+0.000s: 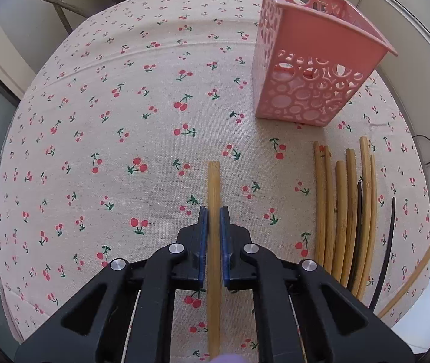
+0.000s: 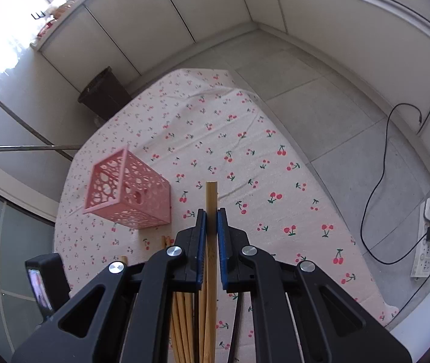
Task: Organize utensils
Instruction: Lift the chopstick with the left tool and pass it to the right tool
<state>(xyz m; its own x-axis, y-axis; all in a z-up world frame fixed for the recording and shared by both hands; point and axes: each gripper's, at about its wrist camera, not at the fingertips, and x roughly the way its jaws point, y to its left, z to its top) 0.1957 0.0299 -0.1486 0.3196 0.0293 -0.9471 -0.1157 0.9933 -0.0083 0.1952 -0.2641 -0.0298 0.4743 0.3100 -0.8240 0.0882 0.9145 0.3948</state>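
A pink perforated basket (image 1: 315, 60) stands upright on the cherry-print tablecloth (image 1: 124, 121); it also shows in the right wrist view (image 2: 127, 193). My left gripper (image 1: 213, 211) has its jaws close around one bamboo chopstick (image 1: 214, 181), which runs between the blue pads. Several bamboo chopsticks (image 1: 342, 211) and dark ones lie side by side on the cloth right of it. My right gripper (image 2: 211, 211) is shut on a bamboo chopstick (image 2: 211, 199) and holds it above the table, right of the basket. More chopsticks (image 2: 181, 326) lie below it.
A dark bin (image 2: 103, 93) stands on the floor beyond the table. A power strip (image 2: 427, 242) with a black cable (image 2: 378, 175) lies on the tiled floor at the right. Metal rods (image 2: 24, 148) lean at the left. The left gripper's body (image 2: 45, 284) shows low left.
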